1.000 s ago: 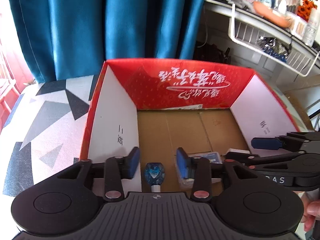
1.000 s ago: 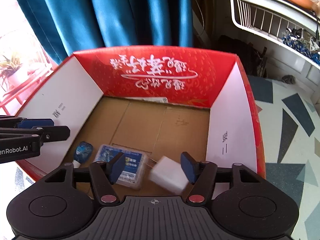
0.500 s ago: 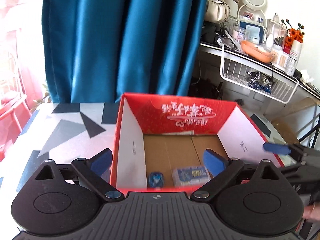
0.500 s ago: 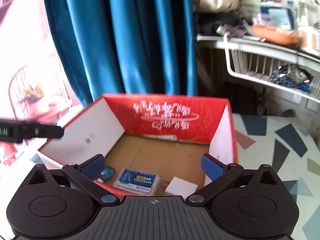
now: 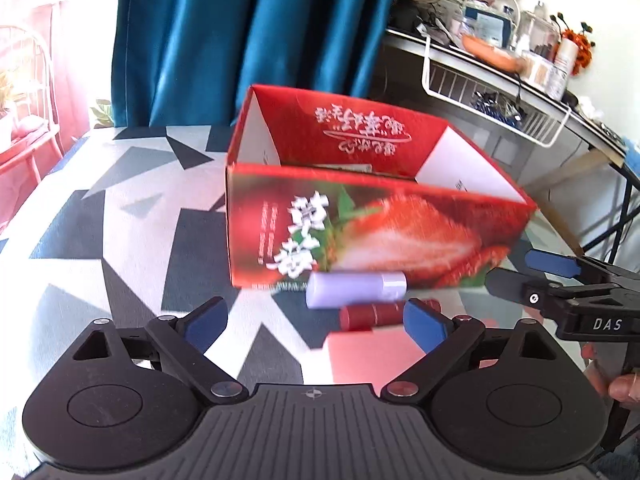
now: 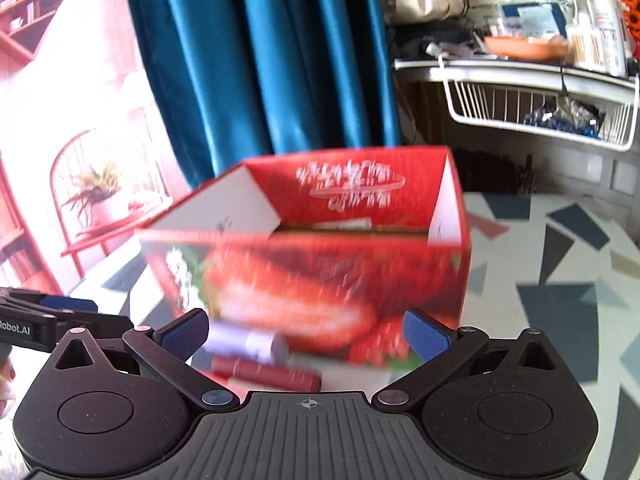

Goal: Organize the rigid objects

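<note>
Both grippers are empty with their jaws spread wide; the left gripper has its jaws narrowing a touch with nothing pressed between the pads, and the right gripper stands fully apart. The red strawberry box sits in the middle of both frames on the patterned tabletop. Just in front of its printed wall, low centre in the left wrist view, lie a lilac tube and, touching or nearly touching it on the near side, a dark red tube; a pink flat item lies nearest the camera, too blurred to identify. The step in hand looks like picking the next loose piece for the box. To do it well, take one tube at a time: the dark red tube sits closest to the left gripper's right pad, so centre the jaws across its short axis, come down square, and close gently so the round body does not roll away or nudge the lilac tube against the box.
</note>
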The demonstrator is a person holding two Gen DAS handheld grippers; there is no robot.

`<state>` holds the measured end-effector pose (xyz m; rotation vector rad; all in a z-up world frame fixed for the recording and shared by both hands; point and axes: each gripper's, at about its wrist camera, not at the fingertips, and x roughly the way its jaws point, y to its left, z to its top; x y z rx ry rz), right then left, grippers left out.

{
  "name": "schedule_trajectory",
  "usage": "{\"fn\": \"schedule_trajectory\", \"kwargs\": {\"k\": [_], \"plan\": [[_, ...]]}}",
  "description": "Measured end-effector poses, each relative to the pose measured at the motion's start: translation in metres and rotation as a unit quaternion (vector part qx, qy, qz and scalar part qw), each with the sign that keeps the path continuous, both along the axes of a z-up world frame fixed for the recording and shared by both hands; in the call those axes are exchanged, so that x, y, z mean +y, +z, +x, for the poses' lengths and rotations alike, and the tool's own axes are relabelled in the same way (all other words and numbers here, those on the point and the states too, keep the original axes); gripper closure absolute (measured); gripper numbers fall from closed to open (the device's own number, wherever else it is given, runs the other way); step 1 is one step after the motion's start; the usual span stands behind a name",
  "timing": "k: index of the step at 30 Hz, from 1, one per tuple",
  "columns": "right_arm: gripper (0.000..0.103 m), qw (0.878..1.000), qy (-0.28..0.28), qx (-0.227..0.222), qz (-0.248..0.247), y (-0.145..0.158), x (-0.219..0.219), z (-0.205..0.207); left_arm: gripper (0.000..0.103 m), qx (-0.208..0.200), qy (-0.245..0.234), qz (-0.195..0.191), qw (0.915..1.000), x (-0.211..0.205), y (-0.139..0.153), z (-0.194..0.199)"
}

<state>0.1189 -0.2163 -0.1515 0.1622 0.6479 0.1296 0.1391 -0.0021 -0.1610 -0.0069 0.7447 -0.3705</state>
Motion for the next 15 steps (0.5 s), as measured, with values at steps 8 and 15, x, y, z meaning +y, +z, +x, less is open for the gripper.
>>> {"fn": "schedule_trajectory", "kwargs": {"k": [8, 15], "plan": [[0.000, 0.999, -0.010, 0.042, 0.001, -0.024, 0.010, -0.040, 0.012, 0.001, -0.012, -0.012, 0.9999, 0.002, -0.010, -0.024], [0.000, 0.999, -0.011, 0.040, -0.005, -0.025, 0.007, -0.059, 0.016, 0.007, -0.016, -0.024, 0.9996, 0.004, -0.017, -0.037]]}}
